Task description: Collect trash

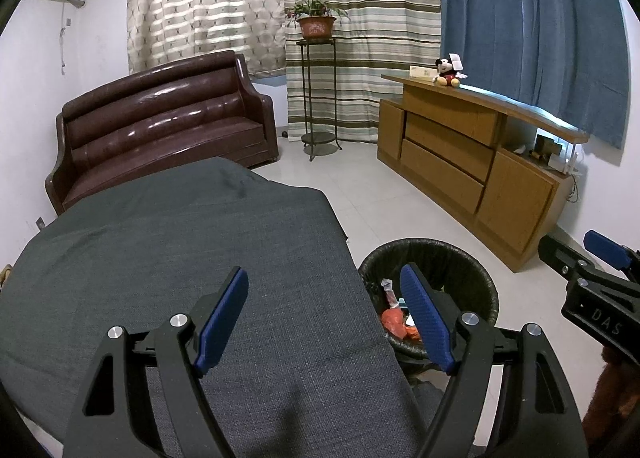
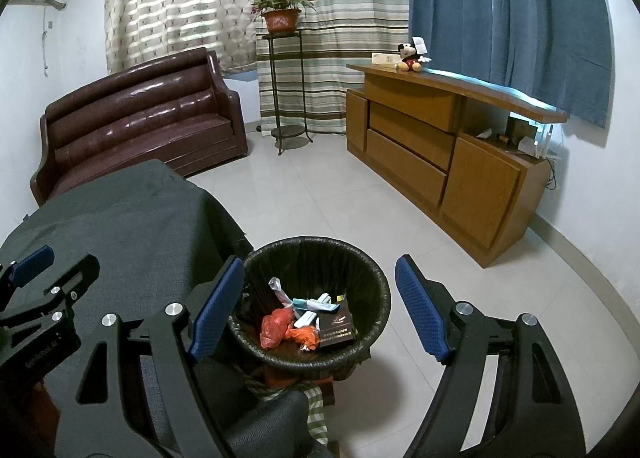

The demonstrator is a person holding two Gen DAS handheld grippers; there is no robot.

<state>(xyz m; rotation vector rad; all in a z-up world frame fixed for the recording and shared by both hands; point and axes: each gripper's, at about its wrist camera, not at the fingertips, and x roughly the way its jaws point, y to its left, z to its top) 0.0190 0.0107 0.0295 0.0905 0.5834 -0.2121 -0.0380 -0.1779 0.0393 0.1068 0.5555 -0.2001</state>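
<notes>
Both claws gape wide and empty: left gripper (image 1: 326, 322) over the grey cloth-covered table (image 1: 160, 242), right gripper (image 2: 320, 310) above the round black-lined waste bin (image 2: 360, 258) holding crumpled orange wrappers (image 2: 276, 328).

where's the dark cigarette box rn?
Right wrist view, low centre: the dark box lies inside the black-lined trash bin, at its right side, beside the orange wrapper.

We take this for a home living room: a glossy brown leather sofa (image 1: 160, 130) against the wall, long patterned and striped curtains (image 1: 280, 6), a potted plant on a thin metal stand (image 1: 316, 22), and a low wooden cabinet (image 1: 460, 162) topped with a small plush toy (image 1: 448, 72), apparently a cartoon mouse.
</notes>
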